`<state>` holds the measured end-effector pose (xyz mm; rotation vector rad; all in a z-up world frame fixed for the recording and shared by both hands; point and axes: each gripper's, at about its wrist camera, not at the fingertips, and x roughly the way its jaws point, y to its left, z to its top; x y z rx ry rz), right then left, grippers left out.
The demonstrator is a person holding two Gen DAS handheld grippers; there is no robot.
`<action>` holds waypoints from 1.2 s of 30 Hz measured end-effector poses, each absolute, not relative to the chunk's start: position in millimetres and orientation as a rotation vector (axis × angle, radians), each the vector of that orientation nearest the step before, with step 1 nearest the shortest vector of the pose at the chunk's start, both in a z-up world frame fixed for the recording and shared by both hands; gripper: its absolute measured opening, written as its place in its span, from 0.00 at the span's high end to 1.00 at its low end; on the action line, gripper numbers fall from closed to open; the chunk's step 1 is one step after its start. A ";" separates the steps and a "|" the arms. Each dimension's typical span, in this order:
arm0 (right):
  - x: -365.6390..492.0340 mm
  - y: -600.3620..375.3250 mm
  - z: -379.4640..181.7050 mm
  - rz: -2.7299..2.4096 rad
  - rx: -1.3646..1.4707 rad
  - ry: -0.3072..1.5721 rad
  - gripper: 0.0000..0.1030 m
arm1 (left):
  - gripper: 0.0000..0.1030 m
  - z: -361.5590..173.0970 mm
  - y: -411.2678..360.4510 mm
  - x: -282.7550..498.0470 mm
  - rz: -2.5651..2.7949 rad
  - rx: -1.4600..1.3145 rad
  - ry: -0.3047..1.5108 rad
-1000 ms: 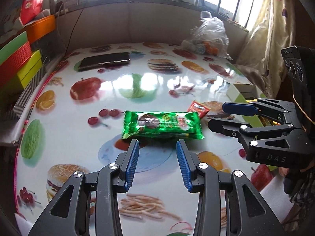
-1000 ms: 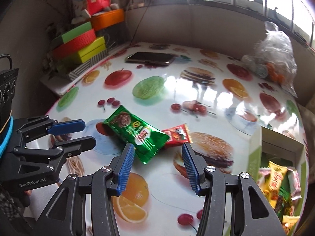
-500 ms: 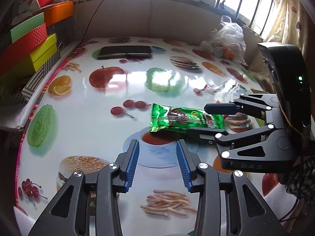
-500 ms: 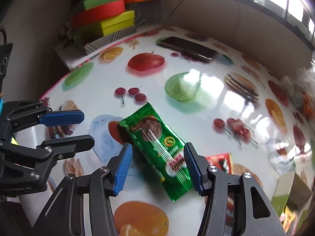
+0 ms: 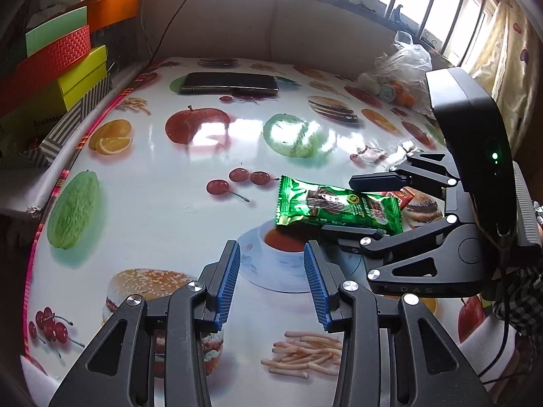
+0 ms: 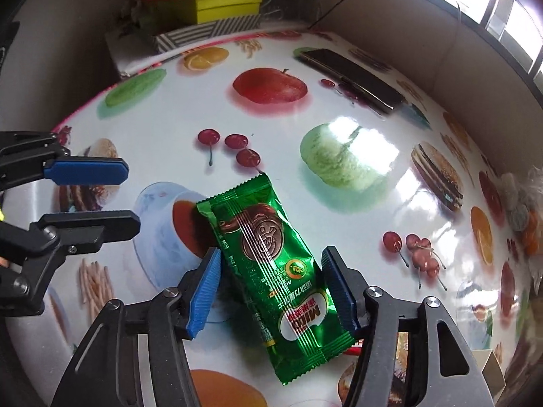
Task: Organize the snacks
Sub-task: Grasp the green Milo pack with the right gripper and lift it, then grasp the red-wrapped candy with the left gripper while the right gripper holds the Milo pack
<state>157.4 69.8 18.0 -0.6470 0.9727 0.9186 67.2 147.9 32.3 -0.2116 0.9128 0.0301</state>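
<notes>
Right gripper point(image 6: 269, 290) has swung over the green Milo wafer pack point(image 6: 271, 264), jaws opening, straddling it w/o pinching. Pick step underway: next lower and clamp. Left gripper point(image 5: 271, 285), just beside pack, hangs part-open, empty.

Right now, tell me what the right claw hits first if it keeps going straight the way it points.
Most likely the green snack packet, lying flat on the table between the opening jaws of the right claw. The fingers would probably straddle it and meet the tabletop, though depth is hard to judge.
</notes>
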 end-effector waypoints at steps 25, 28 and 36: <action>142.4 62.5 35.9 0.870 -0.472 0.975 0.64 | 0.61 36.9 152.3 64.2 0.044 -0.215 0.903; 143.6 50.6 45.4 0.855 -0.416 0.983 0.64 | 0.61 35.8 147.4 67.5 0.032 -0.203 0.912; 159.6 6.9 72.6 0.710 -0.302 0.973 0.64 | 0.61 32.5 126.4 83.1 -0.028 -0.182 0.935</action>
